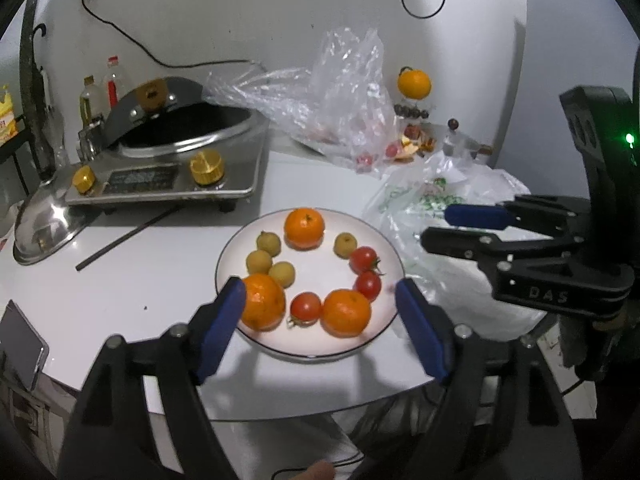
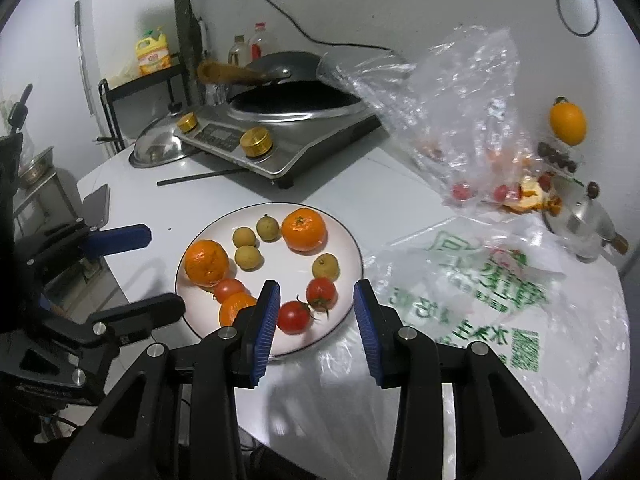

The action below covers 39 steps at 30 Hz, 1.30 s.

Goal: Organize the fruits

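A white plate (image 1: pixel 240 248) (image 2: pixel 344 240) on the white table holds three oranges (image 1: pixel 304 227) (image 2: pixel 303 229), three red tomatoes (image 1: pixel 306 307) (image 2: pixel 294 317) and several small yellow-brown fruits (image 1: pixel 259 261) (image 2: pixel 245 237). My left gripper (image 1: pixel 320 294) is open and empty, its blue pads either side of the plate's near half. My right gripper (image 2: pixel 316 294) is open and empty over the plate's near right rim; it also shows in the left wrist view (image 1: pixel 440 226). The left gripper shows at the left of the right wrist view (image 2: pixel 160 268).
A steel cooker (image 1: pixel 168 160) (image 2: pixel 280 136) with a dark pan stands behind the plate, a lid (image 1: pixel 44 220) beside it. Clear plastic bags (image 1: pixel 340 96) (image 2: pixel 452 100) and a printed bag (image 2: pixel 480 292) lie right. An orange (image 1: pixel 414 83) and a phone (image 1: pixel 20 344) are also there.
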Motion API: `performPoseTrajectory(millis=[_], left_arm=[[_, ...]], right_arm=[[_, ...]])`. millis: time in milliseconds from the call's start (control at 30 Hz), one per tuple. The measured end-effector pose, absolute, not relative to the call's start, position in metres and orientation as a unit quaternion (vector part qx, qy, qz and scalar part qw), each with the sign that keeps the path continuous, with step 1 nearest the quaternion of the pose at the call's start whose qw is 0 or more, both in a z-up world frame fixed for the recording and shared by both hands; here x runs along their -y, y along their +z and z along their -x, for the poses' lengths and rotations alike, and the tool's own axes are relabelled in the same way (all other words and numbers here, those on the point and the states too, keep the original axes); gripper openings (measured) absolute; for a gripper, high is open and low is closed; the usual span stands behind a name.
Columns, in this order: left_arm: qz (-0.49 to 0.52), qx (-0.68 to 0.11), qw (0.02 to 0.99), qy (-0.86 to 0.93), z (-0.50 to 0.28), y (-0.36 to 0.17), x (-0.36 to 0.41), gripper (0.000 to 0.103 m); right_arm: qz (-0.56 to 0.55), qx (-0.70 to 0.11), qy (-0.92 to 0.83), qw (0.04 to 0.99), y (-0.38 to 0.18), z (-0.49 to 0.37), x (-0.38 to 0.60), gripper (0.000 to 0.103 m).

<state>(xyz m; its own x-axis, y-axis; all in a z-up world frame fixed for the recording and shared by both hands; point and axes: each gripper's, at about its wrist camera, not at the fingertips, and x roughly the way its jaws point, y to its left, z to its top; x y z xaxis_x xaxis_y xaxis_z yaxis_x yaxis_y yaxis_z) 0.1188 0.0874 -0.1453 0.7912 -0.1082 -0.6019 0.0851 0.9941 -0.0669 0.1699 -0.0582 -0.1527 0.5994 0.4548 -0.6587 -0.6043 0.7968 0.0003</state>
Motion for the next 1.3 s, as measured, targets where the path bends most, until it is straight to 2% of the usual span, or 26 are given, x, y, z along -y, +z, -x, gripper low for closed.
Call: performPoseTrajectory(millis=[67, 167, 400, 767, 1067, 1167, 1300], left_arm=[[0.023, -0.306, 0.950, -0.052, -0.112, -0.139, -0.086, 0.087], [0.031, -0.278, 0.959, -0.053, -0.099, -0.125, -0.084, 0.095], [0.025, -0.209, 0.976, -0.045, -0.066, -0.086, -0.072, 0.095], [0.019, -0.128, 0.992, 0.003, -0.030, -0.007, -0.064, 0.096], [0.025, -0.091, 0.995, 0.013, -0.019, 0.037, -0.064, 0.096], [0.012, -0.071, 0.997, 0.019, -0.011, 0.050, -0.060, 0.103], [0.004, -0.056, 0.998, 0.024, -0.007, 0.059, -0.056, 0.103]], right_arm=[[0.109, -0.329, 0.292, 0.892, -0.148, -0.163, 0.065, 0.047], [0.103, -0.316, 0.284, 0.899, -0.137, -0.150, 0.076, 0.049], [0.086, -0.272, 0.246, 0.926, -0.100, -0.117, 0.104, 0.053], [0.046, -0.178, 0.168, 0.969, -0.025, -0.075, 0.148, 0.075], [0.041, -0.114, 0.134, 0.984, 0.024, -0.044, 0.170, 0.076], [0.042, -0.106, 0.123, 0.986, 0.032, -0.036, 0.174, 0.076], [0.039, -0.094, 0.119, 0.988, 0.038, -0.028, 0.178, 0.076]])
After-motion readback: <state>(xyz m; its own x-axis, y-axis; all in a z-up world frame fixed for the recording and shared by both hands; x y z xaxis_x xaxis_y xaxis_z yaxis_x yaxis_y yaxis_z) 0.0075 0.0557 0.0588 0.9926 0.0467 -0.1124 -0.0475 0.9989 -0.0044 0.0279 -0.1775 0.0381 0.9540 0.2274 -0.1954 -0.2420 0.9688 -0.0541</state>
